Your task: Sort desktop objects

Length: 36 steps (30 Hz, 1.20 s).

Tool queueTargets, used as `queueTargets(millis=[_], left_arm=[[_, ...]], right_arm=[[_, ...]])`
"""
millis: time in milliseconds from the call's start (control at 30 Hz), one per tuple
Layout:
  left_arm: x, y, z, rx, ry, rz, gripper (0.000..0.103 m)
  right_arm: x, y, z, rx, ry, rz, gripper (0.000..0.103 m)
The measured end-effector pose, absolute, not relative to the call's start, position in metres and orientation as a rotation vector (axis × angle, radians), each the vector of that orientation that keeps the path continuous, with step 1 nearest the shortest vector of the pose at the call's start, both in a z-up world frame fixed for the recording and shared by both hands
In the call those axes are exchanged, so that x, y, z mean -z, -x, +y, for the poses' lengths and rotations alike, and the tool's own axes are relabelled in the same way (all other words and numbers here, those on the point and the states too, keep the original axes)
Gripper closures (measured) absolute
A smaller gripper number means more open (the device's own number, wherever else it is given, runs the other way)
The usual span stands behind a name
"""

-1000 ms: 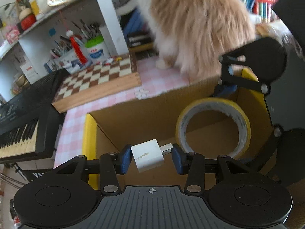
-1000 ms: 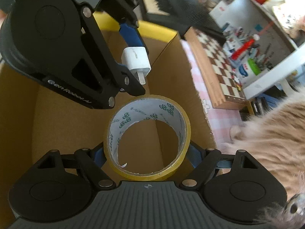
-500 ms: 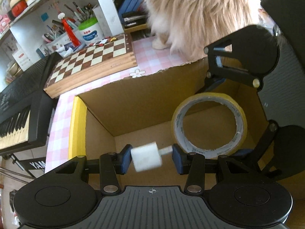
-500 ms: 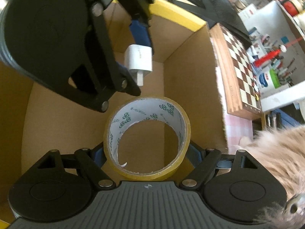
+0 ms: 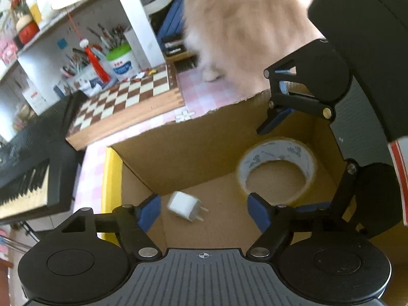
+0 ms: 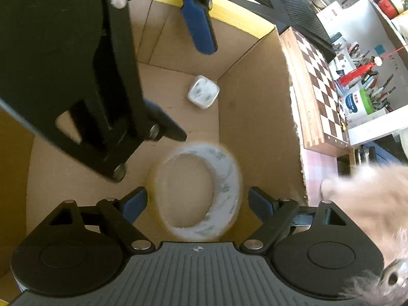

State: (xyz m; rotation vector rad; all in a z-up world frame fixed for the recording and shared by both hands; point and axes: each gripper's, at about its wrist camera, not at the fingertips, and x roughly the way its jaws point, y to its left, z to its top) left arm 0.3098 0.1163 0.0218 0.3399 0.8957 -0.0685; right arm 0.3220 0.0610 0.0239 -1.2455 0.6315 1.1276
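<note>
The white charger (image 5: 184,205) lies on the cardboard box (image 5: 204,140) floor near a corner, prongs pointing toward the tape roll (image 5: 278,168) lying near the opposite wall. Left gripper (image 5: 204,211) and right gripper (image 6: 197,202) both gape empty above.

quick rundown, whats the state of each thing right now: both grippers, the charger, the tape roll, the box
left gripper: open, holding nothing, above the box.
right gripper: open, tape roll free between its fingers.
charger plug: loose on the box floor near a corner, lying on its side, prongs out.
tape roll: inside the box, blurred, untouched by either pad.
cardboard box: open at the top, holding both items.
</note>
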Motion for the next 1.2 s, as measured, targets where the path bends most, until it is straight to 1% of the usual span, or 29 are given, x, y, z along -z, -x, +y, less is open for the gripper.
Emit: queueTargets(millis=[233,667,833,1200], left_arm=[[-0.037,-0.297,0.117,0.053,-0.334,0.839,0.02],[-0.077,-0.253,0.125,0.016,-0.277,0.711,0.018],[-0.092,-0.233,0.126,0.012,-0.25,0.658,0.015],[-0.105,-0.184,0.131,-0.037,-0.207,0.55,0.014]], right_arm=[[-0.039,-0.311,0.049,-1.085,1.207,0.591,0.015],[-0.078,-0.303,0.019,-0.931,1.009,0.539,0.015],[-0.089,-0.295,0.008,-0.87,0.918,0.525,0.015],[-0.107,-0.258,-0.027,-0.741,0.738,0.487,0.015]])
